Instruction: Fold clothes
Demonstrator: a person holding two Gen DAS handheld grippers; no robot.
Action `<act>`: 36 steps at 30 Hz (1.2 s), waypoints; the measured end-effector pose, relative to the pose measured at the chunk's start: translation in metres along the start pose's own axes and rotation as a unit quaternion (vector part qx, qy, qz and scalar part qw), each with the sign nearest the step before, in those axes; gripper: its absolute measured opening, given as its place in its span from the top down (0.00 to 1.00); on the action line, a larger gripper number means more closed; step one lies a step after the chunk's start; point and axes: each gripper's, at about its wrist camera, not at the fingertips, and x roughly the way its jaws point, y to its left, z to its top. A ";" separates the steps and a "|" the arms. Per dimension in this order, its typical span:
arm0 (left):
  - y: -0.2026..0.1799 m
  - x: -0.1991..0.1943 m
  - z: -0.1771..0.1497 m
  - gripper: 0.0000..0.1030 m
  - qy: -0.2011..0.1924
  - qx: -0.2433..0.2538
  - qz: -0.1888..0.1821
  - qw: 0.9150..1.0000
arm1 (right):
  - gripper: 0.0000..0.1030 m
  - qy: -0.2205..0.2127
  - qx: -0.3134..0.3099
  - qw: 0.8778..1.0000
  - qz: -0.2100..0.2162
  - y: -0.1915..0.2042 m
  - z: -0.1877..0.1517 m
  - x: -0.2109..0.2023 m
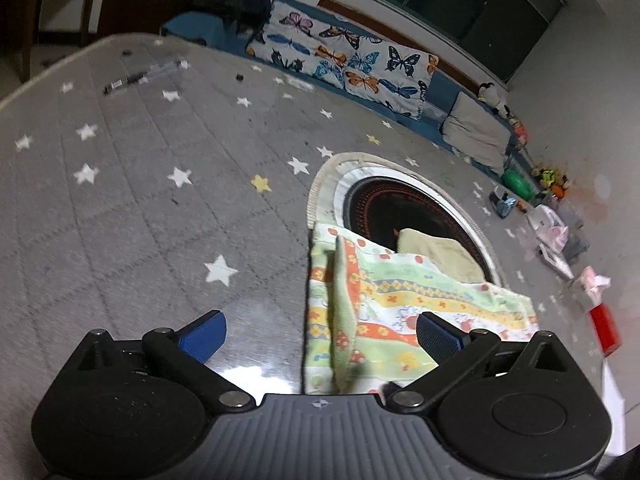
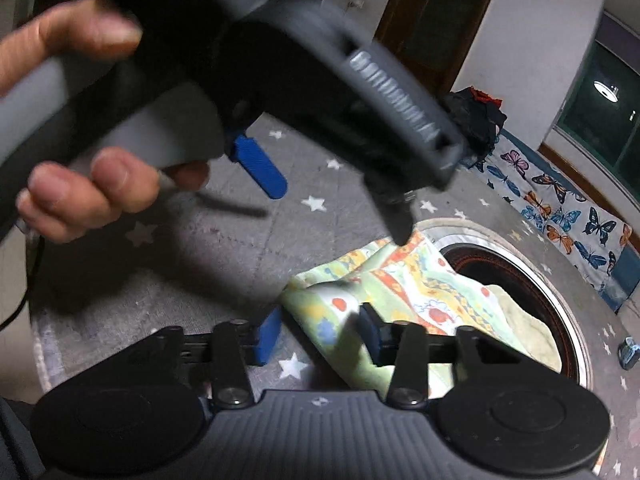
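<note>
A small cloth with green, yellow and orange printed bands lies loosely folded on the grey star-patterned table cover, its far edge over a round black recess. My left gripper hangs wide open above the cloth's near end, with its right pad over the fabric. In the right wrist view a hand holds that left gripper, and its dark fingertip is at the cloth's far corner. My right gripper is open, and the near corner of the cloth lies between its blue pads.
A pale yellow-green cloth sits inside the recess. A pen lies at the table's far left. A butterfly-print cushion runs along the back edge. A red box, tissues and small toys crowd the right side.
</note>
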 end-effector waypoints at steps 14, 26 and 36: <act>-0.003 0.023 0.002 0.01 0.034 -0.106 -0.069 0.991 | 0.88 -0.052 0.110 0.992 0.021 -0.034 -0.001 -0.017; 0.001 0.044 0.001 0.45 0.045 -0.156 -0.085 0.983 | 0.90 -0.072 0.143 0.986 0.043 -0.052 -0.008 -0.031; 0.009 0.047 -0.003 0.87 0.044 -0.138 -0.070 0.987 | 0.85 -0.071 0.188 0.979 0.030 -0.077 -0.032 -0.048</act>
